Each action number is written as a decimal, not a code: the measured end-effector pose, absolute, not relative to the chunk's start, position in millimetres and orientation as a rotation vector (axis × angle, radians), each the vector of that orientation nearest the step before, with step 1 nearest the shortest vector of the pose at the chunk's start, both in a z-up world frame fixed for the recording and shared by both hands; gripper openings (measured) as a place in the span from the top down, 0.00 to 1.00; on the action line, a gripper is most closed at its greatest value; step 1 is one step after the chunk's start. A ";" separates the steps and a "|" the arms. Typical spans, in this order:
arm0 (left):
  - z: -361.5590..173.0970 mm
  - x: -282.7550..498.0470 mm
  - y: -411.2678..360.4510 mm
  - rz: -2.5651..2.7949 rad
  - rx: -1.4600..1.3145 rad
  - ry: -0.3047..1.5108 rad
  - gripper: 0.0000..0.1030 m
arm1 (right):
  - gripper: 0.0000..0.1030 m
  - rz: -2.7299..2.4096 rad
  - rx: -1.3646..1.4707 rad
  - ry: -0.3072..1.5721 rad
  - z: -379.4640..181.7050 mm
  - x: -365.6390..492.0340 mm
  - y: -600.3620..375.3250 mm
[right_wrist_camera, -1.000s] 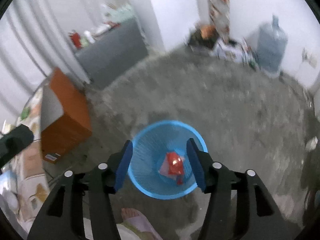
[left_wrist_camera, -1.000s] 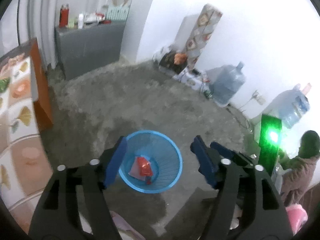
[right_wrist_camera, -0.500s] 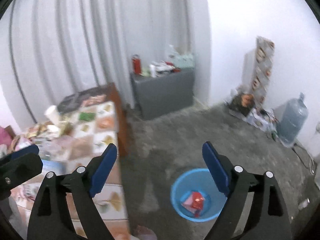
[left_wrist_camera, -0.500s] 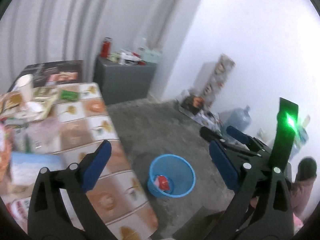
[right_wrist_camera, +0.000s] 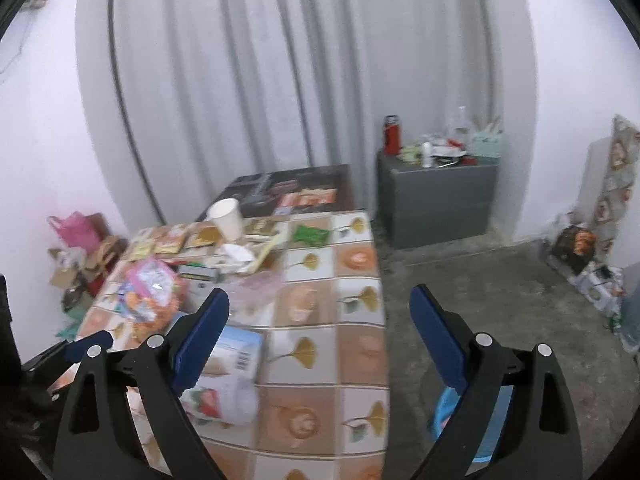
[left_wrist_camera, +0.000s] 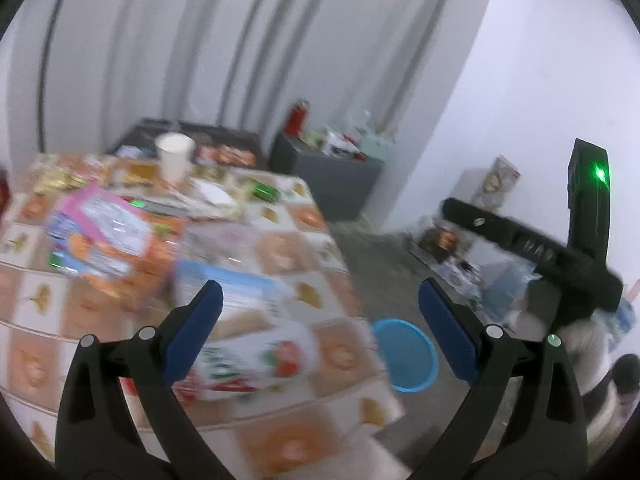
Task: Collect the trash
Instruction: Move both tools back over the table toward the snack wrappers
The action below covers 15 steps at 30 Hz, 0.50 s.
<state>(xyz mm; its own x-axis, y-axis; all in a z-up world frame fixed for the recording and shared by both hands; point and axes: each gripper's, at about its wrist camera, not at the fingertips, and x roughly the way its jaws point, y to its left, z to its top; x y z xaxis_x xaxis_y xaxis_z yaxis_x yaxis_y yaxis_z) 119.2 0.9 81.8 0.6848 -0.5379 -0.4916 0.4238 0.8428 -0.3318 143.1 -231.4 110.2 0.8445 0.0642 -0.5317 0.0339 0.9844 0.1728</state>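
Note:
A table under a tile-patterned cloth (left_wrist_camera: pixel 304 220) (right_wrist_camera: pixel 356 296) carries scattered trash: a white paper cup (left_wrist_camera: pixel 174 156) (right_wrist_camera: pixel 228 218), a pink and orange snack bag (left_wrist_camera: pixel 104 232) (right_wrist_camera: pixel 154 292), a green wrapper (right_wrist_camera: pixel 310 234) and a white and blue pack with a strawberry print (left_wrist_camera: pixel 248 344) (right_wrist_camera: pixel 228 376). The blue waste basket (left_wrist_camera: pixel 404 354) (right_wrist_camera: pixel 444 416) stands on the floor by the table's right edge. My left gripper (left_wrist_camera: pixel 320 320) is open wide and empty above the near table edge. The jaws of my right gripper (right_wrist_camera: pixel 320 332) are opening, with nothing between them.
A grey cabinet (right_wrist_camera: pixel 436 200) with a red flask (right_wrist_camera: pixel 392 134) and small items stands at the curtain. Boxes and clutter (right_wrist_camera: pixel 580 256) line the right wall. A pink bag (right_wrist_camera: pixel 74 228) lies on the floor left of the table. A person (left_wrist_camera: pixel 628 372) sits low right.
Both grippers have lifted and swung left from over the blue basket, where a red wrapper lies, toward the table. Both pairs of jaws have spread wider.

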 end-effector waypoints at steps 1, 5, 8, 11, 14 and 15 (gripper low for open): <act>82.7 118.2 11.2 -0.530 -0.197 0.599 0.08 | 0.14 0.026 0.185 0.571 112.1 145.8 -230.7; 82.3 113.0 55.8 -0.451 -0.203 0.550 0.08 | 0.14 0.112 0.266 0.633 107.7 164.8 -229.9; 77.2 111.8 87.7 -0.409 -0.237 0.530 0.09 | 0.14 0.164 0.325 0.700 92.1 183.8 -228.7; 67.7 114.3 108.9 -0.386 -0.261 0.525 0.09 | 0.14 0.202 0.386 0.763 70.1 203.6 -229.4; 56.5 120.7 118.1 -0.364 -0.277 0.541 0.09 | 0.14 0.229 0.456 0.830 43.8 225.1 -230.0; 54.0 125.5 120.0 -0.365 -0.284 0.551 0.09 | 0.14 0.237 0.483 0.853 36.1 233.2 -230.5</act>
<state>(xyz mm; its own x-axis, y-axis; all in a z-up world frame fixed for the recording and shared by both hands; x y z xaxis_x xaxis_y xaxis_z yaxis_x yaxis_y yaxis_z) 125.5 120.0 54.0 0.7907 -0.4095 -0.4551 0.2597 0.8975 -0.3563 233.2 -230.5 36.1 0.6402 0.3881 -0.6629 -0.0099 0.8671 0.4981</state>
